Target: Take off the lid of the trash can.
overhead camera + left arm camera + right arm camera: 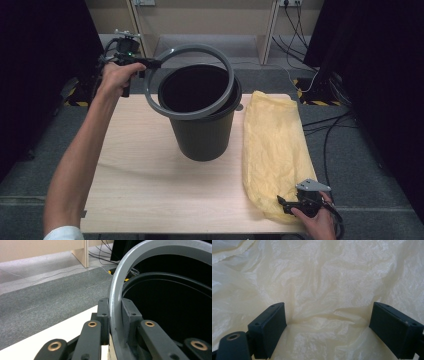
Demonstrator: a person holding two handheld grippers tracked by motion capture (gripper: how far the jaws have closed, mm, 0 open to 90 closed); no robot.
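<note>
Grey ring (190, 82): a smooth, flat-banded plastic hoop, matte grey, circular. It sits tilted in the upper centre of the high view, its right side resting on the bin's rim, its left side raised clear.

Bin (202, 135): a round, dark green-grey plastic bucket with a tapering wall and black interior, standing upright at the centre of the frame on the table (140, 175), a pale wood-grain board.

Left gripper (150, 63): black, held in a hand at the upper left of the frame. In the left gripper view its jaws are clenched on the grey ring (117, 302), one pad pressed to each face of the band.

Yellow bag (272, 150): thin, crinkled, translucent plastic film, lying flat in a long strip down the right side of the table.

Right gripper (285, 204): at the lower right of the frame, by the bag's near end. In the right gripper view its jaws stand wide apart over the yellow bag (324, 290); whether the tips touch the film is hard to judge.
</note>
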